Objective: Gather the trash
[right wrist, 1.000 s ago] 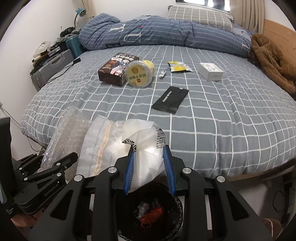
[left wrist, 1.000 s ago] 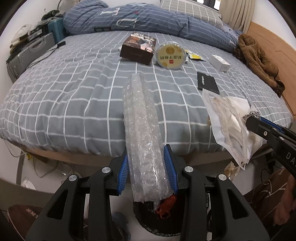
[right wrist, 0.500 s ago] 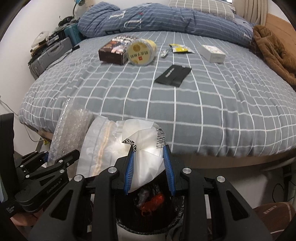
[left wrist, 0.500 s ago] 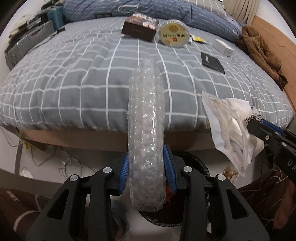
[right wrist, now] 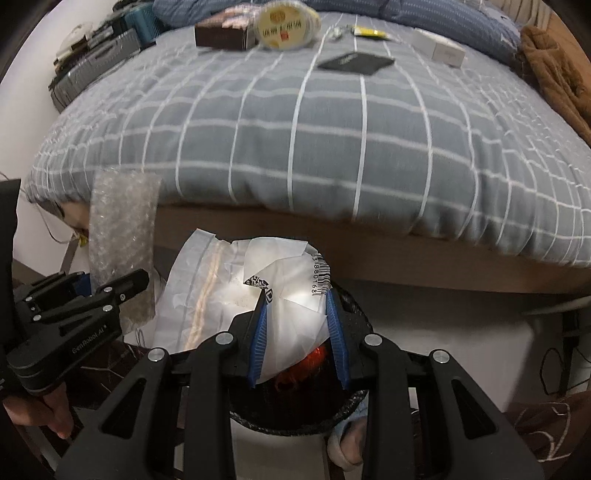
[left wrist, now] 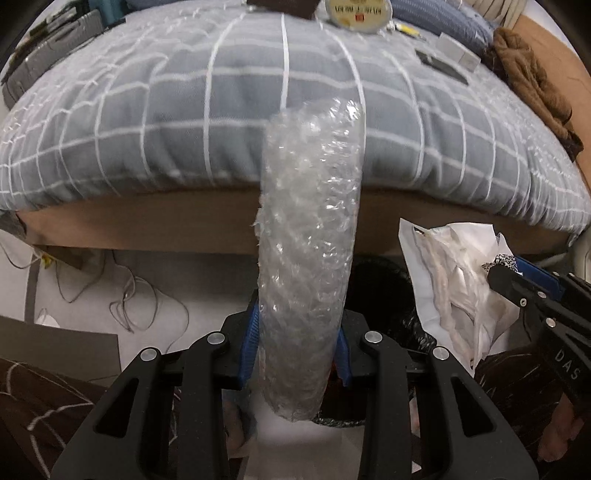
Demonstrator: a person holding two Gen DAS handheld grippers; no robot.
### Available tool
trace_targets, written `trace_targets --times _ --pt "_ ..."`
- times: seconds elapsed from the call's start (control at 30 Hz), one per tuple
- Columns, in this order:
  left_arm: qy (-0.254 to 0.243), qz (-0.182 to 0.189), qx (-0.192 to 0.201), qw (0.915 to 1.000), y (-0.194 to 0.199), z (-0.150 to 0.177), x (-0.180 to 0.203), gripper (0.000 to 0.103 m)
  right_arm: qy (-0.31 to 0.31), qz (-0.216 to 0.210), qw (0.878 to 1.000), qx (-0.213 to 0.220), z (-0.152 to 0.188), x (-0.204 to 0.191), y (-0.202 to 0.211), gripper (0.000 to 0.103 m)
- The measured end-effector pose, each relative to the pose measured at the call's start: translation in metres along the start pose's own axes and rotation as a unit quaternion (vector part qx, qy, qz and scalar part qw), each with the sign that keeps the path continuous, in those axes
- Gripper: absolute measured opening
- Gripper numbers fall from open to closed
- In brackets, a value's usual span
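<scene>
— What covers the bed (right wrist: 332,129)?
— A grey duvet with a white grid, hanging over its wooden frame (left wrist: 147,229).
— And at the bed's far end?
— A blue striped quilt (right wrist: 424,18), bunched up.
— Its right edge?
— A brown fleece garment (right wrist: 554,66), crumpled.
— Left of the bed?
— A grey hard case (right wrist: 96,70); thin cables (left wrist: 125,291) lie on the floor below the frame.

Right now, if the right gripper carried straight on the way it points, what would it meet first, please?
Probably the wooden bed frame beyond the trash bin; the right gripper holds a white plastic bag, though depth is unclear.
</scene>
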State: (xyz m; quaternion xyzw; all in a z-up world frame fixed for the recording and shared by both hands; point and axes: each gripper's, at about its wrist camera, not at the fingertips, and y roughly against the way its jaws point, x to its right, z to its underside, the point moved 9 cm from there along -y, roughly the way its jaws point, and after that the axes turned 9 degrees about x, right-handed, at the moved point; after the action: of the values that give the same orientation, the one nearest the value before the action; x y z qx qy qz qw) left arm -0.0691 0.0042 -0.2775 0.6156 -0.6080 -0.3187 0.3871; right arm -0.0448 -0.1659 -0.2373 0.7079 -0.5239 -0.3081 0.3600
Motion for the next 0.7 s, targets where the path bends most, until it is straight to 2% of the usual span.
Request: trace_targets --times 0.27,0.7 --pt "-0.008 0.012 -0.046 0.9989 -0.032 0.024 0.004 0.032 -0.005 0.001 0.999 -0.038 0.022 0.001 -0.029 0.029" --pt "0.007 -0.003 -0.109 0.9940 -0.074 0.055 -0.012 0.032 0.016 0.018 0.995 -0.092 0.051 -0.010 -0.072 0.029"
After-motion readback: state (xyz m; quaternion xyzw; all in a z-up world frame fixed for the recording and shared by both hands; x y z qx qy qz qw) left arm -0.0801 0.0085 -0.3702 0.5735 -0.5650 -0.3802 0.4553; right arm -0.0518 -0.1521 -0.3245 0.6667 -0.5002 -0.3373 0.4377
